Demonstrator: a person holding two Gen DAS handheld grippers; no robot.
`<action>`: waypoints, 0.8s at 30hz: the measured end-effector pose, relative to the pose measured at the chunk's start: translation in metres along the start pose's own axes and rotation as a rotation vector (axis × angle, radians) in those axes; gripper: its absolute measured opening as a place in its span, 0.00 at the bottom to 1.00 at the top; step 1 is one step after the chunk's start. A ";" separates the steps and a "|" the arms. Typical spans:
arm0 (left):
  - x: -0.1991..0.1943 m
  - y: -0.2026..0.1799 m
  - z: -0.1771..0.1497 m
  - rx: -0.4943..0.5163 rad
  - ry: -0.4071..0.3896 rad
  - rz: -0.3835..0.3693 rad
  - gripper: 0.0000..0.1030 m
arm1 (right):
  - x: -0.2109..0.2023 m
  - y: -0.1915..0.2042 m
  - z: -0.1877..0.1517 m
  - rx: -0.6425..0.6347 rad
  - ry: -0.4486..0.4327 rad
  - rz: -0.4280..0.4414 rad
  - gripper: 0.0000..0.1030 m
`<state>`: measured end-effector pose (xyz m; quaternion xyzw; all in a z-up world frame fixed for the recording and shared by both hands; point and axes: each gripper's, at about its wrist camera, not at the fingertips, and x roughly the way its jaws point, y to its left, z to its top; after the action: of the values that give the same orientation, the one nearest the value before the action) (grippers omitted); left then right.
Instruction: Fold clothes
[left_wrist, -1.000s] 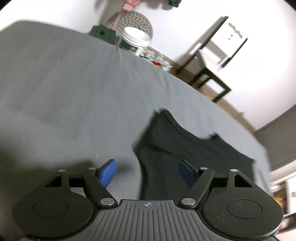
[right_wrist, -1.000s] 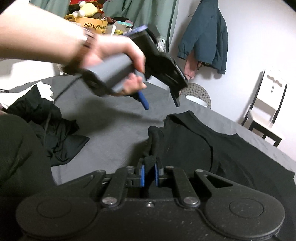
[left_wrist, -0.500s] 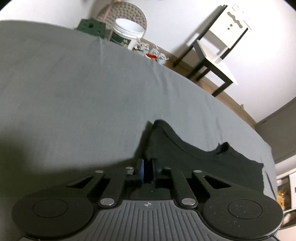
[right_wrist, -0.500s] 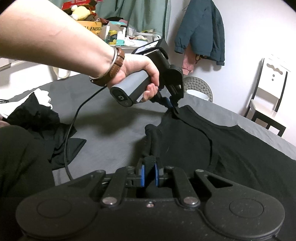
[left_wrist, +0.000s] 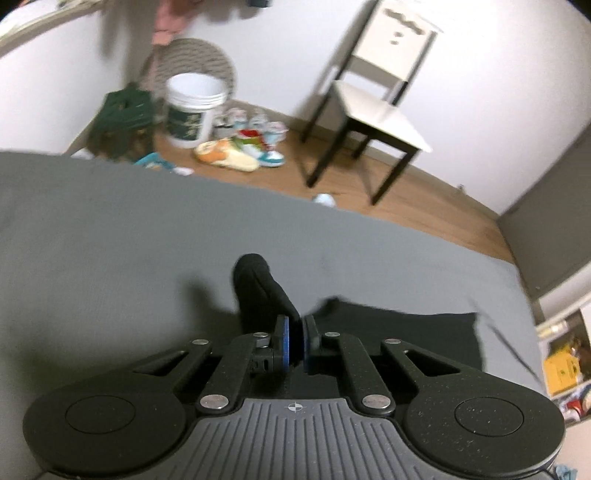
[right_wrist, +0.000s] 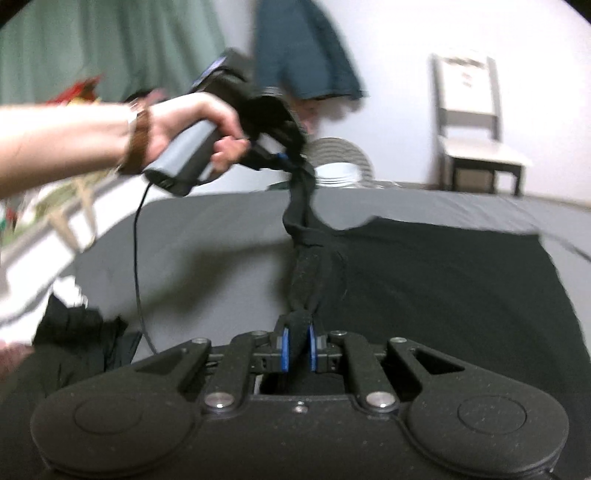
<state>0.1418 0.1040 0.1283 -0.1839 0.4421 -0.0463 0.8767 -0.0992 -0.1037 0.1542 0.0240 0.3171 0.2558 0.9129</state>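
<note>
A black shirt (right_wrist: 443, 280) lies spread on the grey bed cover (right_wrist: 207, 229). My right gripper (right_wrist: 297, 349) is shut on a bunched edge of the shirt close to the camera. Farther off, a hand (right_wrist: 184, 125) holds my left gripper (right_wrist: 286, 162), shut on another part of the same edge and lifted above the bed, so the cloth hangs stretched between the two. In the left wrist view, the left gripper (left_wrist: 294, 341) pinches a black fold of the shirt (left_wrist: 258, 291), with the rest of the garment lying below to the right.
A second dark garment (right_wrist: 81, 332) lies heaped at the bed's left side. Beyond the bed stand a white chair (left_wrist: 376, 96), a white bucket (left_wrist: 192, 107) and shoes (left_wrist: 240, 151) on the wooden floor. A blue jacket (right_wrist: 303, 48) hangs on the wall.
The left gripper came down open onto the shirt's edge, shut on it, then lifted it above the bed. The right gripper stayed shut on the shirt and rose too.
</note>
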 end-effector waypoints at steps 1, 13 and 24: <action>-0.001 -0.016 0.001 0.011 -0.003 -0.010 0.06 | -0.008 -0.013 0.001 0.043 -0.004 -0.005 0.10; 0.056 -0.190 -0.022 0.129 0.054 -0.078 0.06 | -0.067 -0.156 -0.042 0.444 -0.004 -0.186 0.10; 0.152 -0.286 -0.044 0.274 0.168 -0.006 0.06 | -0.043 -0.219 -0.087 0.652 0.076 -0.240 0.10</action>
<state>0.2219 -0.2108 0.0933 -0.0592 0.5029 -0.1239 0.8534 -0.0806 -0.3245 0.0644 0.2673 0.4162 0.0327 0.8685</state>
